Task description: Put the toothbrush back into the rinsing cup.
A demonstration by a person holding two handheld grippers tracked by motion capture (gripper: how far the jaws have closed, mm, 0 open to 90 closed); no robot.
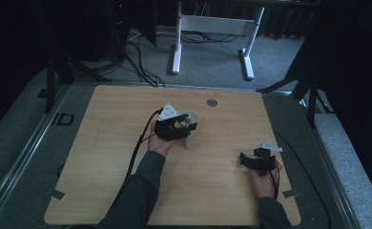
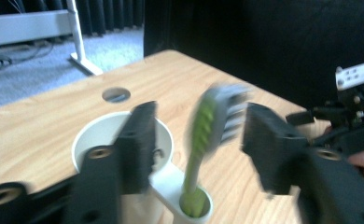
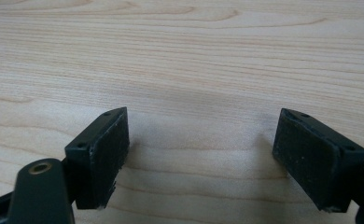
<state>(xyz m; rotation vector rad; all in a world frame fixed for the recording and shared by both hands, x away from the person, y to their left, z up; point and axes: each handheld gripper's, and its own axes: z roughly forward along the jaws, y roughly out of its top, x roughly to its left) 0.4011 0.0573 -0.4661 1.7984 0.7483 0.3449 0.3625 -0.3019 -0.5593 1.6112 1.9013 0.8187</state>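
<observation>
1. A white plastic cup with a round side socket (image 2: 124, 140) stands upright on the light wooden worktop (image 1: 212, 191), near the middle and a little toward the far edge; in the high view it shows just beside the left claw (image 1: 186, 125)
2. The cup's main bowl is partly hidden behind a black jaw, and what can be seen of its inside looks bare and white
3. The small tube-shaped socket joined to the cup's near side holds a green toothbrush with a grey and white bristle head (image 2: 208, 126), handle foot down in the socket
4. The toothbrush leans a little, its head up above the rim, bristles facing the farther jaw; the head is blurred, so finer detail cannot be told
5. In the left gripper view the left claw (image 2: 196, 140) stands apart, one jaw over the cup's bowl and the other beyond the brush head, with the toothbrush between them and no pad pressing on it
6. The right claw (image 3: 201, 156) is also apart, with nothing but bare wood grain between its jaws; in the high view it rests near the worktop's right front, well apart from the cup
7. A round grey cable hole (image 1: 211, 102) sits in the worktop beyond the cup
</observation>
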